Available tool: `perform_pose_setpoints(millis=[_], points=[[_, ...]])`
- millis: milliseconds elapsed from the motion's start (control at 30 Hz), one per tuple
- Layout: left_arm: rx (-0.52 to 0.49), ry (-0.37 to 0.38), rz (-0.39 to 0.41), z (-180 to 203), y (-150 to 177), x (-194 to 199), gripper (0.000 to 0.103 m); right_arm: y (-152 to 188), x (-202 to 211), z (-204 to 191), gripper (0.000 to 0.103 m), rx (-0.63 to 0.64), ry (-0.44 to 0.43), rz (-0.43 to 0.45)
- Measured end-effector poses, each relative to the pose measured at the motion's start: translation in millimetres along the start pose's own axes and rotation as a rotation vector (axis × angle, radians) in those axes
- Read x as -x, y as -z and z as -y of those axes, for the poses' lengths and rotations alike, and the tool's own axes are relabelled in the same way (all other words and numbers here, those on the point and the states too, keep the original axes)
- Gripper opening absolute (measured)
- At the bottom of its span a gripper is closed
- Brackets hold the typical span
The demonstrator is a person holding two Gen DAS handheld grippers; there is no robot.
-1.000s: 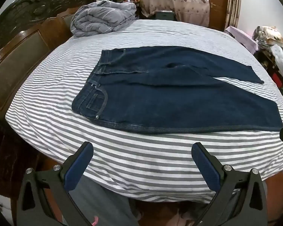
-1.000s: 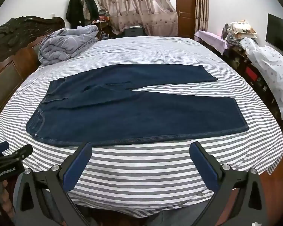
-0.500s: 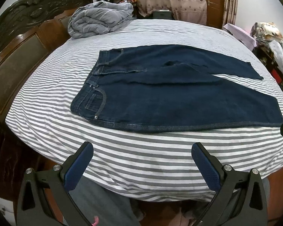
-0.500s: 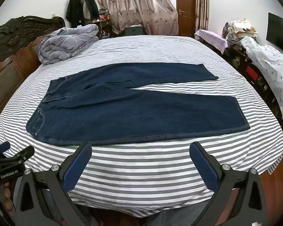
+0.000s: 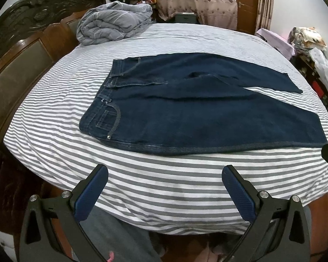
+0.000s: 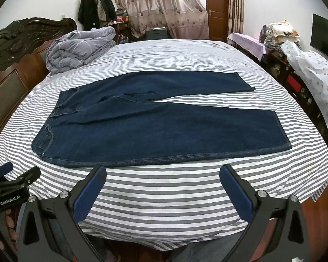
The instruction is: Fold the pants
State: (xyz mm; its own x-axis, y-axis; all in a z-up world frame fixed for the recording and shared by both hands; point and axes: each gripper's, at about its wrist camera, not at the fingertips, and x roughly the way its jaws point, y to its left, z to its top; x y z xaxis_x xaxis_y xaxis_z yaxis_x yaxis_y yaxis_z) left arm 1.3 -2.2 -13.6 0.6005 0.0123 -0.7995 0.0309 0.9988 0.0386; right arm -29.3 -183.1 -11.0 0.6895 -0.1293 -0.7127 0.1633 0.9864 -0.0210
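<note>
Left wrist view: the left gripper [image 5: 165, 185] is hovering with fingers spread wide, grasping nothing; the pants [image 5: 203, 113] are lying flat on the striped bed [image 5: 164, 185]; right wrist view: the right gripper [image 6: 163, 185] is likewise gaping, empty, near the pants' front edge.

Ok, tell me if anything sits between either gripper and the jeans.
Nothing visible does. Only bare striped sheet lies between the open right gripper and the jeans, and likewise ahead of the open left gripper. The folded quilt sits far off by the headboard.
</note>
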Motion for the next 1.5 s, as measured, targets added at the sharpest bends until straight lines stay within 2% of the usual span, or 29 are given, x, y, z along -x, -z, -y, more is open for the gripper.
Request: perform_pose_setpoints(millis=[867,1500], points=[[0.005,0.01,-0.045,1.2,2.7,-6.4,0.103,0.0,-0.5,-0.2,0.102,-0.001,-0.001,-0.001],[0.01,0.018,-0.046,-1.0,2.3,-7.5,0.103,-0.2,-0.6,0.0,0.102,-0.001,-0.001,-0.002]])
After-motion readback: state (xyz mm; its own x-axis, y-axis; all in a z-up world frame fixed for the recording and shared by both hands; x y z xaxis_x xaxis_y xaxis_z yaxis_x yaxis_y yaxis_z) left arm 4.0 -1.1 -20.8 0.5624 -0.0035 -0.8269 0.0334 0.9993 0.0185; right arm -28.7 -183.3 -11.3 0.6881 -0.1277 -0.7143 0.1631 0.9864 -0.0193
